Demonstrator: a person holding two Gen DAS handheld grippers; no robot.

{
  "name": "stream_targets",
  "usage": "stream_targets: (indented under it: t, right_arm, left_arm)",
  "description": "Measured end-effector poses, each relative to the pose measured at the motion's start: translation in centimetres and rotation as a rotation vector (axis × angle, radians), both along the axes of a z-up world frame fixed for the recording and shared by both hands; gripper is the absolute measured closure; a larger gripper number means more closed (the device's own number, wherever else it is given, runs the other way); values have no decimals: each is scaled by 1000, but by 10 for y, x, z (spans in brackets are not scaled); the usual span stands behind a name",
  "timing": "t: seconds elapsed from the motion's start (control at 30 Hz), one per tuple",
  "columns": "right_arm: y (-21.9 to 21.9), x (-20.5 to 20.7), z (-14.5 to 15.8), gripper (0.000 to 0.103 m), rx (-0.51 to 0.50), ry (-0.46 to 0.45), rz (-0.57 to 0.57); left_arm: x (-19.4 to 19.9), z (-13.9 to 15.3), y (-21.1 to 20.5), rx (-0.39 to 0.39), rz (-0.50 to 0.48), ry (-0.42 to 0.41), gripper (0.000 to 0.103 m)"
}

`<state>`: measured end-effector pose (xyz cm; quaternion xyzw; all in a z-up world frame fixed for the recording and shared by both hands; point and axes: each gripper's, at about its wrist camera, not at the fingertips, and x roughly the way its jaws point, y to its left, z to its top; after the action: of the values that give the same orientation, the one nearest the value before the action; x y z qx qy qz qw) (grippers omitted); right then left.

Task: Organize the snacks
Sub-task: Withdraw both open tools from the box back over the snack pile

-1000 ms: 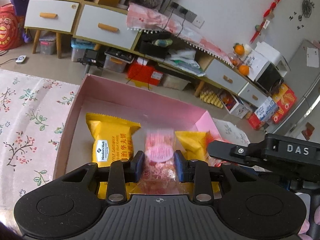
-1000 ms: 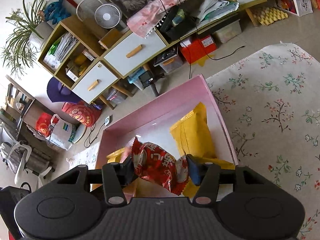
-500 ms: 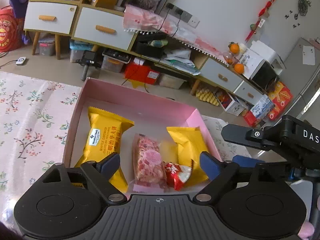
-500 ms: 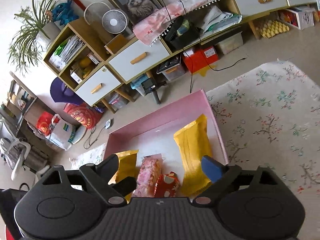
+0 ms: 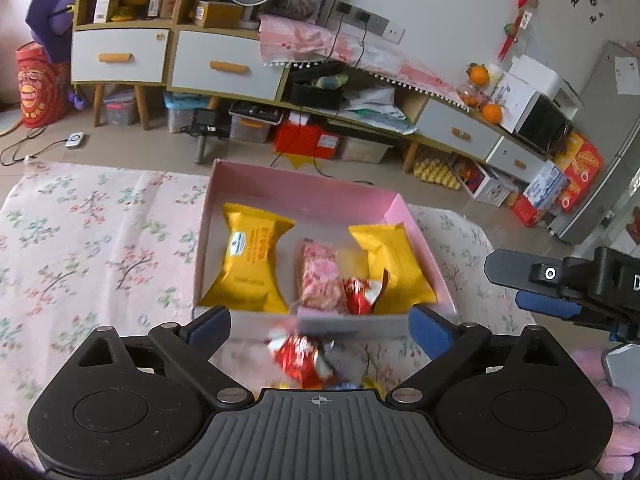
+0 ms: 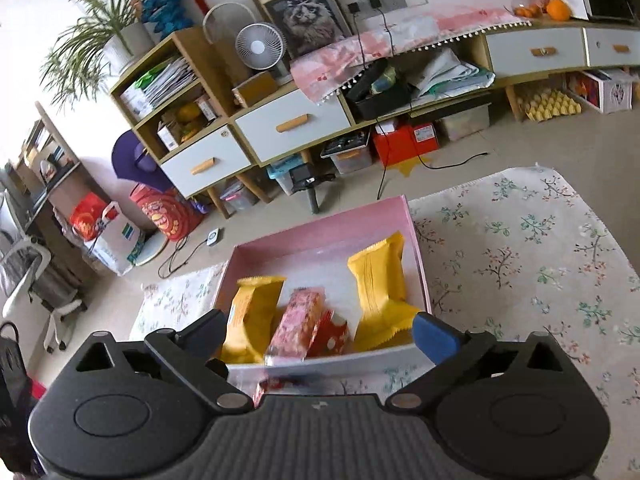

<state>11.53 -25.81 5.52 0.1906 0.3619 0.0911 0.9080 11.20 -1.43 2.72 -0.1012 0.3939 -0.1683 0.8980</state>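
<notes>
place: home living room | cues: drawer sideboard (image 6: 288, 128), fan (image 6: 260, 46) (framed cat picture (image 6: 306, 20) behind)

Left gripper (image 5: 318, 326): black moulded body, ribbed centre plate with a crosshair mark, two round side discs, silver pivot screws, blue pads (image 5: 430, 330) on the fingers. Right gripper (image 6: 316, 332): identical build; its side housing carries white lettering. A pink sleeve (image 5: 612, 412) shows beside it.

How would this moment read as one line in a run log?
left gripper: jaws just opened, empty | right gripper: same | pink box: four snacks inside | red snack: outside
</notes>
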Motion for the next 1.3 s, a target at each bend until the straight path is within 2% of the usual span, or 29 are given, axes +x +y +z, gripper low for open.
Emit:
stream_targets:
  t: [0.4,0.97,1.2,1.3]
  right_arm:
    - [11,-40,-13,15,-118,-36,38]
    - [14,-77,-40,15,-264,-90,106]
    - [21,-87,-51,15,-369,-79,152]
    - [23,-85,-57,15,-417,-40,132]
  left_arm:
    - [-42,-18,14,90,39,20,4]
    - [-75,-52,33,198,-20,-20,4]
    - [-74,-59,47,170,-64,5,4]
    - [-69,-59,52,134,-58,26,4]
